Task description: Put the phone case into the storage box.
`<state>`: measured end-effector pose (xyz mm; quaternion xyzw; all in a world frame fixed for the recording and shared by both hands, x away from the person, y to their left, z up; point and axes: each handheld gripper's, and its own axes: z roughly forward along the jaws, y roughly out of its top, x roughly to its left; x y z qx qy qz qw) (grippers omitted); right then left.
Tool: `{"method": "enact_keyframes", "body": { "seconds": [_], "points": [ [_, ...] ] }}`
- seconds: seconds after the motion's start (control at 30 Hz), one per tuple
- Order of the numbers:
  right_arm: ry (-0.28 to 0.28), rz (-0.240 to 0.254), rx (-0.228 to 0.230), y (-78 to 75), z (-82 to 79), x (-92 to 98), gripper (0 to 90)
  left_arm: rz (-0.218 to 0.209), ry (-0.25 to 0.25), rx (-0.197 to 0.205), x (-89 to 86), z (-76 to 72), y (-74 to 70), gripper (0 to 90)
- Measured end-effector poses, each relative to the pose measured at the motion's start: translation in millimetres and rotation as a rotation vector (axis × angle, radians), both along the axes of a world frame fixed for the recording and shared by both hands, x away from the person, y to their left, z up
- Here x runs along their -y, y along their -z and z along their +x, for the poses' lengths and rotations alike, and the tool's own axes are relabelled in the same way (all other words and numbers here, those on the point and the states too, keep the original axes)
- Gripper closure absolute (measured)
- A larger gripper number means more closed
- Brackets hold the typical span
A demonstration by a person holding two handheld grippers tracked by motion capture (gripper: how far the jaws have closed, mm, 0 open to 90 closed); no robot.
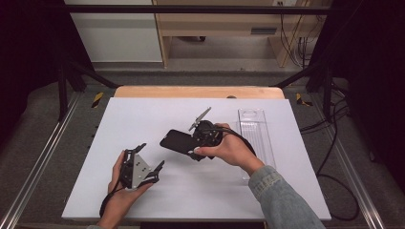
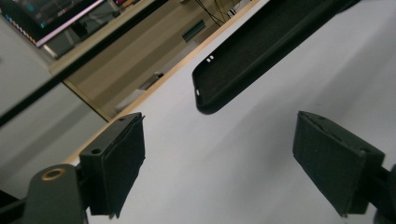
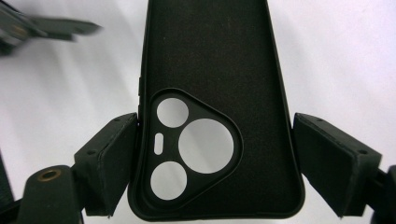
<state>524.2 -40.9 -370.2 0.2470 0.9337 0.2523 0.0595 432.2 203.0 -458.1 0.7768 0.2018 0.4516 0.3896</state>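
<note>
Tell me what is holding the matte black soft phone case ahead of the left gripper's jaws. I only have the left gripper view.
Observer: The right gripper holds the matte black soft phone case, with one pad on each long edge.
Operator: Which end is gripped?
Observer: The camera end. The triangular camera cutout, with three round holes and a small slot, sits between the pads.
Operator: Anything else on the table?
Observer: A long clear plastic tray lies on the white table, just beyond the right hand.
</note>
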Motion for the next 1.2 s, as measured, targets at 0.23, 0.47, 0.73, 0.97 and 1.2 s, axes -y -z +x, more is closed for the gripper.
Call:
{"method": "enact_keyframes", "body": {
  "seconds": [0.23,0.47,0.73,0.97,1.2],
  "points": [
    [-0.028,-0.001,-0.015,-5.4,-7.2,-9.3,17.3,0.119,-0.026,0.108,9.5,-6.6,-3.4,32.8],
    [-0.069,0.015,-0.021,-7.3,-17.4,-24.0,17.4,0.242,-0.017,0.182,19.8,-13.6,-1.4,39.0],
    [-0.094,0.016,-0.031,-6.2,-20.2,-36.3,17.4,0.262,-0.019,0.186,19.6,-14.4,-0.9,47.1],
    [-0.107,0.021,-0.043,-5.8,-21.4,-42.0,17.2,0.303,0.009,0.203,21.8,-18.2,0.4,57.7],
    [-0.107,0.026,-0.051,-7.7,-21.4,-39.9,16.9,0.317,0.016,0.208,22.0,-19.0,1.3,65.2]
  ]
}}
